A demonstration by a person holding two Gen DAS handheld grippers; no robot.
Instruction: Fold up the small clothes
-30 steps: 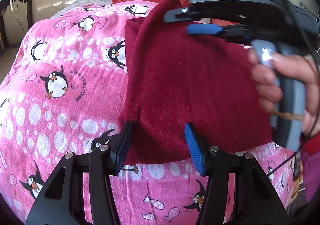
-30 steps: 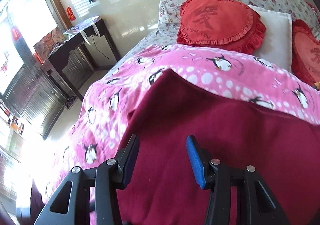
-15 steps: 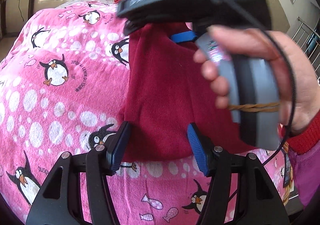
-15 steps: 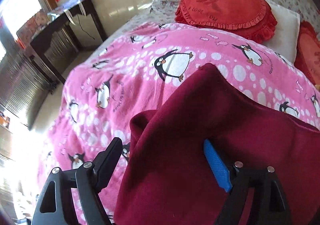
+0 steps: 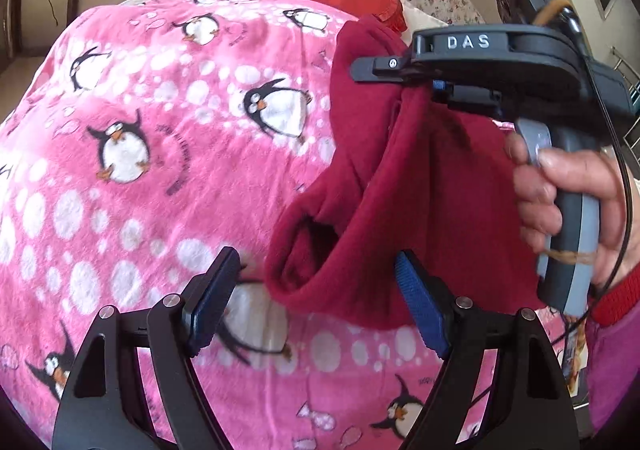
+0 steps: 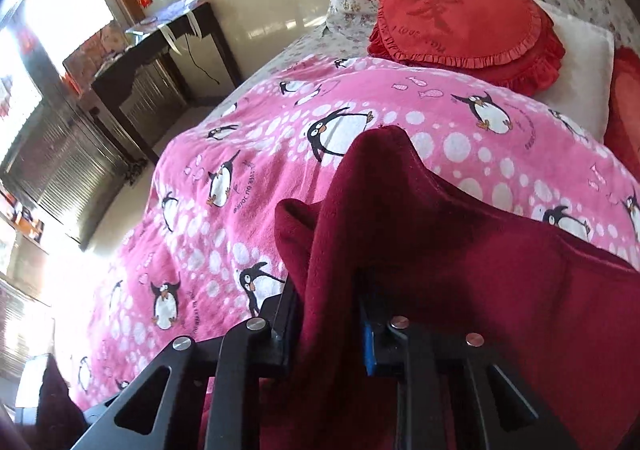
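A dark red knitted garment (image 5: 424, 185) lies on a pink penguin blanket (image 5: 140, 153). My right gripper (image 6: 332, 314) is shut on the garment's left edge (image 6: 400, 234) and holds that edge lifted off the bed, so the cloth bunches and droops. In the left wrist view the right gripper (image 5: 416, 83) comes in from the right, held by a hand (image 5: 560, 185). My left gripper (image 5: 316, 302) is open, its jaws wide apart just in front of the garment's near hem, holding nothing.
Red heart-shaped cushions (image 6: 460, 13) and a white pillow (image 6: 580, 61) lie at the head of the bed. A dark desk (image 6: 152, 61) stands by the wall beyond the bed's left edge. The blanket stretches left of the garment.
My right gripper has closed on the garment's left edge and lifted it; the flat cloth has bunched up. My left gripper stayed open near the hem.
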